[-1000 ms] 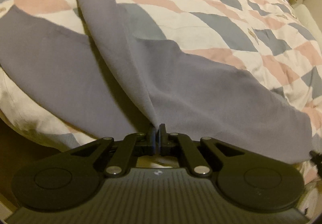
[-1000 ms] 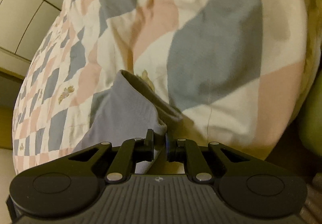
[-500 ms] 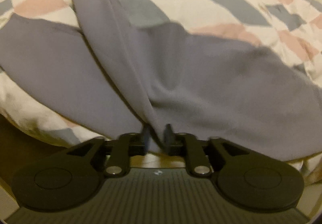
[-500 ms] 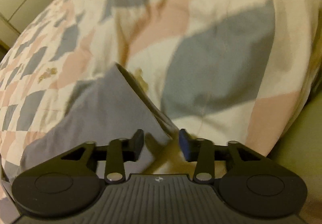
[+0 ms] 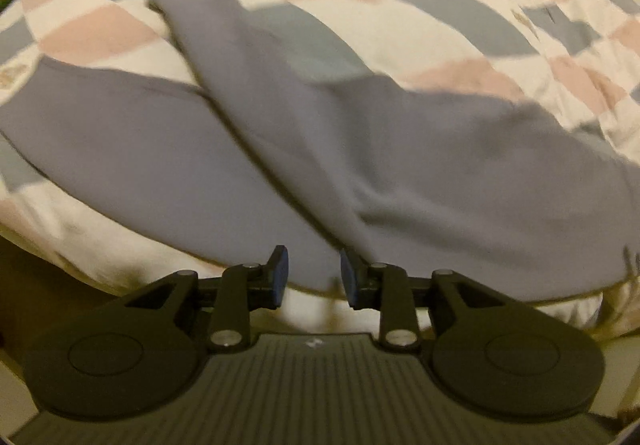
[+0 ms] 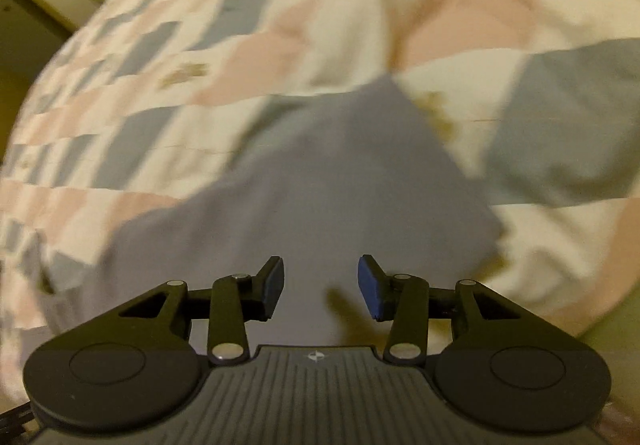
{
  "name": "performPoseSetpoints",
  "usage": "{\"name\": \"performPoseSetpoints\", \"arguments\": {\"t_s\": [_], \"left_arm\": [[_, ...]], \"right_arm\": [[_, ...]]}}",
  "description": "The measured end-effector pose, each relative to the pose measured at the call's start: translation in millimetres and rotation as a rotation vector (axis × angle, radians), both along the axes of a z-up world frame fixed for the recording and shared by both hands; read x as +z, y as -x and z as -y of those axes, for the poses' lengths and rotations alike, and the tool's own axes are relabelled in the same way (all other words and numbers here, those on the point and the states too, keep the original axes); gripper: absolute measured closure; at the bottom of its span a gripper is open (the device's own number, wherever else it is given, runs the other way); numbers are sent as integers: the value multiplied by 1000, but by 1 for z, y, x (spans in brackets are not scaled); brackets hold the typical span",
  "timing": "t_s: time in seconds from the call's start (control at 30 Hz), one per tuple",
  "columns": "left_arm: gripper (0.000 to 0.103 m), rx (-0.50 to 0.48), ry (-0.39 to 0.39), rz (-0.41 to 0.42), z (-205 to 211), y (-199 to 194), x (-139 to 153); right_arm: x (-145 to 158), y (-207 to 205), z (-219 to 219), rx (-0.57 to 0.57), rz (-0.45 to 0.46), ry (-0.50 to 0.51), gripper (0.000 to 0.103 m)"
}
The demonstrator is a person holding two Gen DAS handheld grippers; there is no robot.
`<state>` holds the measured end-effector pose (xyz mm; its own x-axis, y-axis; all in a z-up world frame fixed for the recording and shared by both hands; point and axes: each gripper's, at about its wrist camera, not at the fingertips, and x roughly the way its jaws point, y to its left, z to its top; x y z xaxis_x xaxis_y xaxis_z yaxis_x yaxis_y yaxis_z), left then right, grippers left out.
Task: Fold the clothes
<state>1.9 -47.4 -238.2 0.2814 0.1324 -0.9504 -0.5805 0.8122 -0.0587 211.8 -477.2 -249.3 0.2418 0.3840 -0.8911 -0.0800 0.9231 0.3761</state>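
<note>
Left gripper (image 5: 310, 273): jaws parted, empty, at the near hem of the grey garment (image 5: 420, 165). Right gripper (image 6: 320, 287): jaws parted, empty, over a grey corner. Garment lies flat on the checked quilt (image 5: 460, 17) at the bed's near edge. Progress, judged: 1 sleeve (image 5: 208, 29) laid out, no fold stacked yet; most remains. Long axis runs left-right along the edge; sleeve points away, up-left.

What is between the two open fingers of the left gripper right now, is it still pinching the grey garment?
No. In the left wrist view the left gripper is open; between its fingers only the edge of the grey garment and pale quilt show behind, nothing clamped.
</note>
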Motion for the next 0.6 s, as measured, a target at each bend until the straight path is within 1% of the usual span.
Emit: {"name": "performPoseSetpoints", "arguments": {"t_s": [0.07,0.13,0.23,0.33,0.43,0.53,0.6], "left_arm": [[78,22,-12,-13,-25,3,2],[78,33,-22,-33,-51,5,1],[79,-5,-22,-65,-89,2,-4],[79,-66,4,-92,-125,9,-4],[79,-123,26,-116,-160,16,-5],[79,-170,28,-140,-193,26,-5],[79,-178,34,-145,-215,31,-4]], "right_arm": [[2,2,-23,26,-28,-61,57],[-4,11,-69,89,-67,-121,57],[-7,30,-143,201,-115,-190,57],[-11,56,-217,272,-160,-250,57],[-17,73,-280,266,-196,-300,57],[-25,85,-322,201,-224,-339,58],[-31,89,-346,140,-237,-368,58]]}}
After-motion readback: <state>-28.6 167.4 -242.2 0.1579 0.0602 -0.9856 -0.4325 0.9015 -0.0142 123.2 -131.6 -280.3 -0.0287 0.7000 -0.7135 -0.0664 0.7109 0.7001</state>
